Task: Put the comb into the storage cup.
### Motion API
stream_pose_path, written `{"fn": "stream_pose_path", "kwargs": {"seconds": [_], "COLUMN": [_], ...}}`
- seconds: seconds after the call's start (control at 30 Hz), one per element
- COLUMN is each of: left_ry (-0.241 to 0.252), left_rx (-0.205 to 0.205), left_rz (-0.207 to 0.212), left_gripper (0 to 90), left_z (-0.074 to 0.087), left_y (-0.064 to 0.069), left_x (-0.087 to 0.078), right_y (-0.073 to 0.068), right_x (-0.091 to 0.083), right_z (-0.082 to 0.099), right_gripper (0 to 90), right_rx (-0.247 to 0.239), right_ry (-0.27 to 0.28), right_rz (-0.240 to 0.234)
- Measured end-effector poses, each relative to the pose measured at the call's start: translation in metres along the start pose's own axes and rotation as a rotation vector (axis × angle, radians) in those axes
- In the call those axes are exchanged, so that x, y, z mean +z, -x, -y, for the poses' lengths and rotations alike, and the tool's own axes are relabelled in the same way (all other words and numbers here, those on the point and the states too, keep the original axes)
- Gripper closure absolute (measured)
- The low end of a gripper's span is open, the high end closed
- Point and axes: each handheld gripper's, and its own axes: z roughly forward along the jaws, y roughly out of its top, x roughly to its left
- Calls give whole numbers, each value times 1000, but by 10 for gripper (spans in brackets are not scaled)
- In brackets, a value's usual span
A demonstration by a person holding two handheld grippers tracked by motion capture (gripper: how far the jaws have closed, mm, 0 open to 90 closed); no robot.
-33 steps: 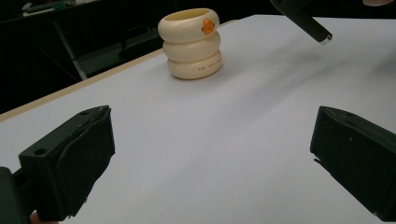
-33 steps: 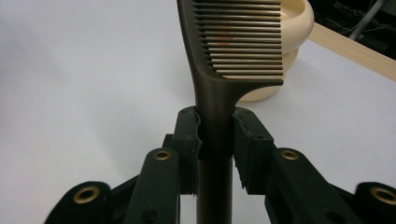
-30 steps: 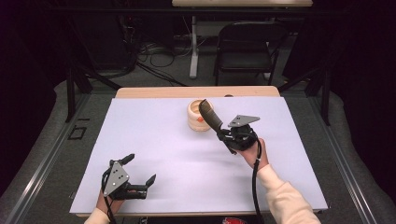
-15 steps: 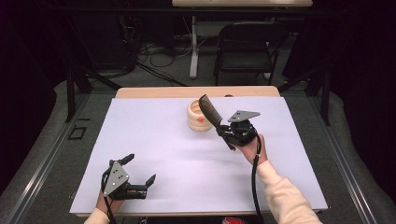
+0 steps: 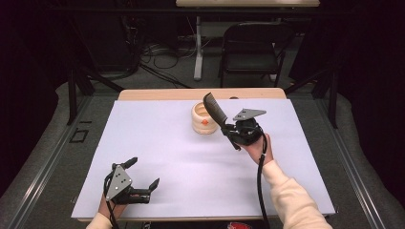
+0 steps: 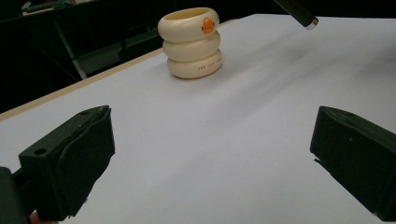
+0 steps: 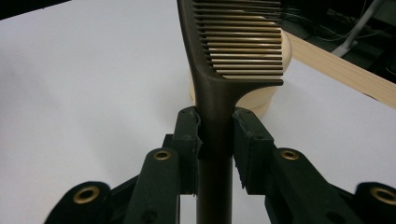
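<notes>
The right gripper (image 7: 215, 140) clamps the handle of a dark comb (image 5: 216, 109), holding its toothed end above the rim of a cream ribbed cup (image 5: 204, 119) near the table's (image 5: 157, 143) far edge. What the cup holds cannot be seen. The left gripper (image 5: 143, 179) rests by the near edge, jaws wide and empty.

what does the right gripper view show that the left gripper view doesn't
The right gripper view alone brings out the dark comb's teeth and the right gripper with its fingers pressed on the comb's handle. The left gripper view alone brings out the left gripper with its fingers wide apart over bare paper, the cup's three stacked rings, its orange mark and the silver-tipped end of the handle. Both share the cream cup, the white paper and the table's wooden edge.
</notes>
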Motion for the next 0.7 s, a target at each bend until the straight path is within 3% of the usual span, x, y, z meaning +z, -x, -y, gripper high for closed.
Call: {"fn": "stream_pose_path", "kwargs": {"seconds": [0.7], "left_ry": [1], "left_rx": [0], "left_rz": [-1], "left_gripper": [1], "left_z": [0], "left_y": [0], "left_x": [0], "right_y": [6], "right_x": [0], "right_z": [-19], "right_gripper": [720], "right_rx": [2], "right_ry": [15], "right_rz": [5]}}
